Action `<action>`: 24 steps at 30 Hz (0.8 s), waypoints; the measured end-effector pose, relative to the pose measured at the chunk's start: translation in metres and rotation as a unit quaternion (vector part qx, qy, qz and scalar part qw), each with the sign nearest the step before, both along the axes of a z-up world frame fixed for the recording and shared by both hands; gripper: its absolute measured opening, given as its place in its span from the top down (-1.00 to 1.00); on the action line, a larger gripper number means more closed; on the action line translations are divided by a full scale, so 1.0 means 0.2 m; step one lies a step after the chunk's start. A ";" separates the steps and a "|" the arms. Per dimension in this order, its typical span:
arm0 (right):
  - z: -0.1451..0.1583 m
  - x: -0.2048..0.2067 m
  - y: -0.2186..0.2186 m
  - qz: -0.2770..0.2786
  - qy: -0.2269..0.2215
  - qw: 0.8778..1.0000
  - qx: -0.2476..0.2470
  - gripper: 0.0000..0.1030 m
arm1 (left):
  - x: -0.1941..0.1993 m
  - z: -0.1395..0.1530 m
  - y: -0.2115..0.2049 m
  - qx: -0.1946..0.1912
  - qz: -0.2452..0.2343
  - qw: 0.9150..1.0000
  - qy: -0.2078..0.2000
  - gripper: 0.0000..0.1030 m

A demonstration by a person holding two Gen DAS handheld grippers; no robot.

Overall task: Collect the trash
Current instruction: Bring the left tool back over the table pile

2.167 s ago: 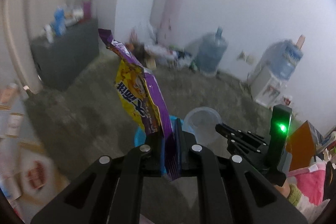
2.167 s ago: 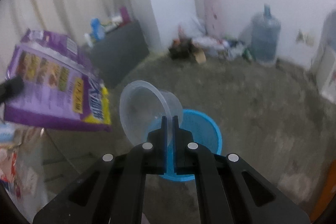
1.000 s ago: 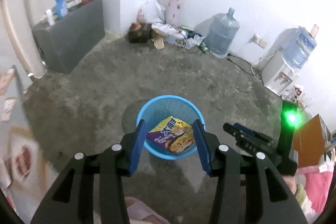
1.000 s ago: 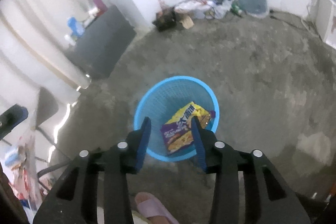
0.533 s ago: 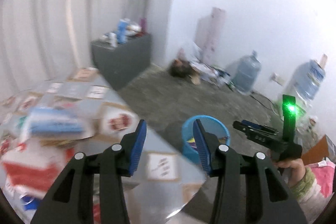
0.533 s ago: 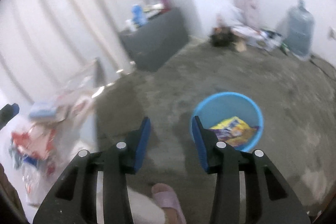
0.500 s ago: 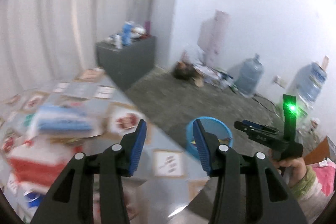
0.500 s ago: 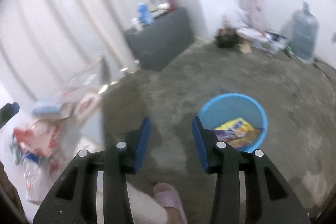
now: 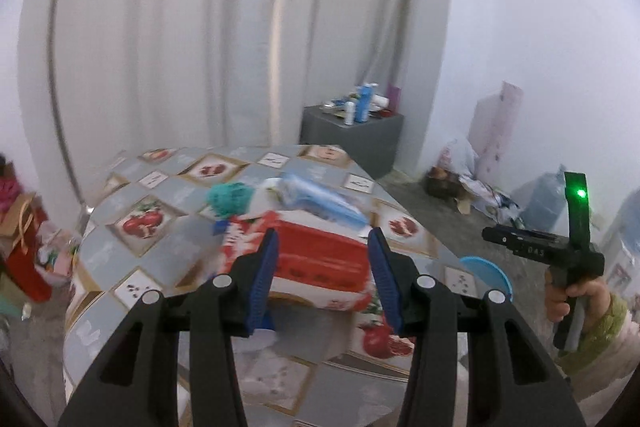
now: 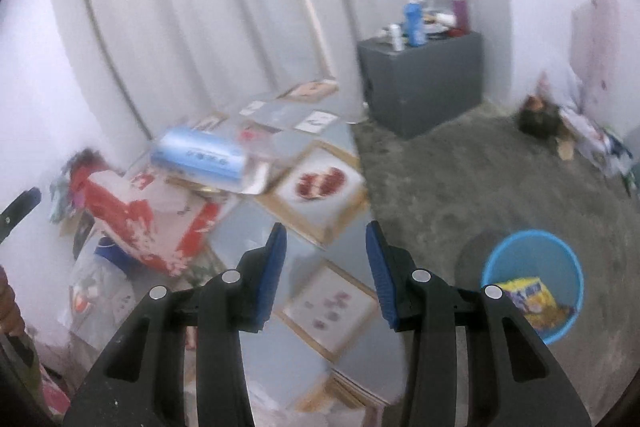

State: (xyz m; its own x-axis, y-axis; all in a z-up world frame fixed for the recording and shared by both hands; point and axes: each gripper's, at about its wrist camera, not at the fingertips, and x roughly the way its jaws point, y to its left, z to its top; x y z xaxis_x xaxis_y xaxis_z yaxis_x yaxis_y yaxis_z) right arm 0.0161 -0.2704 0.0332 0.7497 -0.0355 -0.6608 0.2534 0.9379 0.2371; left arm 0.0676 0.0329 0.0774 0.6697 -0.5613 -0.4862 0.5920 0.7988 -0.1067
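Both the left gripper (image 9: 323, 247) and right gripper (image 10: 326, 241) are held moderately open and empty, angled down over the tabletop (image 9: 168, 255); the red-and-white carton (image 9: 320, 259) apparently lies beyond the left fingers.

A lived-in home room: white curtains (image 9: 200, 39), oilcloth-covered table (image 9: 152, 187), grey cabinet (image 10: 424, 83) with bottles, water jug (image 9: 544, 203), bare concrete floor (image 10: 500, 187).

A red-and-white carton (image 9: 316, 255), blue packet (image 9: 320, 197) and teal wad (image 9: 228, 199) are crowding the bench (image 9: 132, 255) centre; its near-right tiles and the floor (image 10: 500, 187) around the blue basket (image 10: 532, 239) are lying clear.
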 end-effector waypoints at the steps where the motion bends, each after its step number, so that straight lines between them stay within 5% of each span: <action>1: 0.02 0.04 0.03 0.011 -0.003 1.000 -0.010 0.22 | 0.01 0.00 0.03 -0.004 0.003 1.000 0.000 0.13; 12: 0.07 0.38 0.19 0.064 0.000 0.995 -0.076 0.22 | 0.42 0.06 0.04 -0.022 -0.004 0.999 0.030 0.13; 19: 0.02 0.55 0.21 0.079 0.020 0.992 -0.099 0.22 | 0.75 0.02 -0.08 -0.020 -0.054 0.993 0.107 0.13; 24: -0.04 0.64 0.20 0.089 0.032 0.989 -0.110 0.22 | 0.93 -0.06 -0.20 -0.011 -0.096 0.978 0.185 0.13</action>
